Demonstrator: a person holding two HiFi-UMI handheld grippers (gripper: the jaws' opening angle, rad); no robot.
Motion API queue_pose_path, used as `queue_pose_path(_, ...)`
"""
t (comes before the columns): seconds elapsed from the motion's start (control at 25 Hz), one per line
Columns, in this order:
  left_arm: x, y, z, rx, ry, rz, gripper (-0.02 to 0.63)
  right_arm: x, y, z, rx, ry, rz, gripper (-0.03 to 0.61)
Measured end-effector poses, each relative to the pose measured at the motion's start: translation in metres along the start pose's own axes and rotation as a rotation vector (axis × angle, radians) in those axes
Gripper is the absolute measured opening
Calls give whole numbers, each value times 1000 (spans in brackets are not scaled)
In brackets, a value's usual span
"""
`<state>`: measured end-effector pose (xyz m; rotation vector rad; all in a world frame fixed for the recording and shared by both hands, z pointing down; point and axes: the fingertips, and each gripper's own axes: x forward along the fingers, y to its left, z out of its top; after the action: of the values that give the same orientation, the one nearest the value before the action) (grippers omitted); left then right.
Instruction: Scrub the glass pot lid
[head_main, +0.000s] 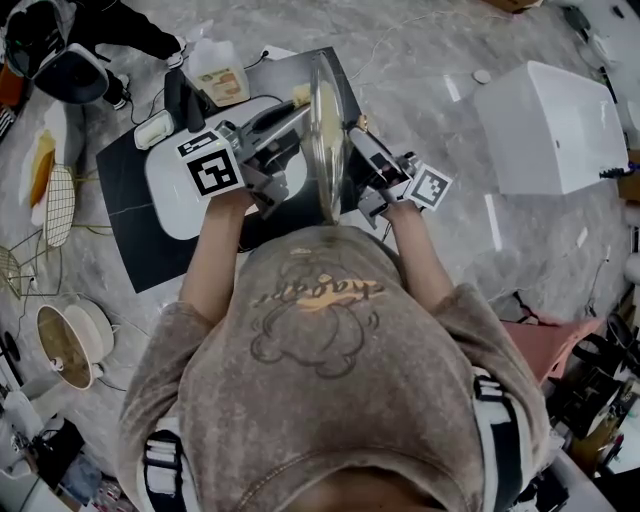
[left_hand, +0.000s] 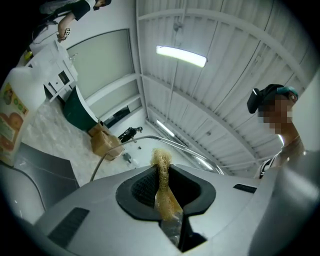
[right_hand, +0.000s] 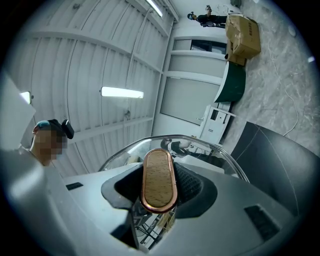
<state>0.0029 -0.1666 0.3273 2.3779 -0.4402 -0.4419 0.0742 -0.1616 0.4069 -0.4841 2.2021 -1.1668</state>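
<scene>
Head view: from above the person, looking steeply down, mid distance. Left and right gripper views: very close along own jaws, tilted toward white ribbed ceiling, facing each other. All share the round metal-rimmed glass pot lid.

Black table — white tray, jug on it.

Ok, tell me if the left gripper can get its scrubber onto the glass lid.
Likely yes: right gripper holds the lid on edge by its handle, glass facing the left gripper's scrubber, nothing between.
</scene>
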Motion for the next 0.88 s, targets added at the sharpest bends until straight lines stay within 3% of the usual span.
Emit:
queue_pose_path(0.48,11,56,-2,86,7,155,67,0,6,-8,25,0,25,175)
queue_pose_path(0.88,15,99,-26,135,99,277,66,-1,9,-11,37,-10,36,175)
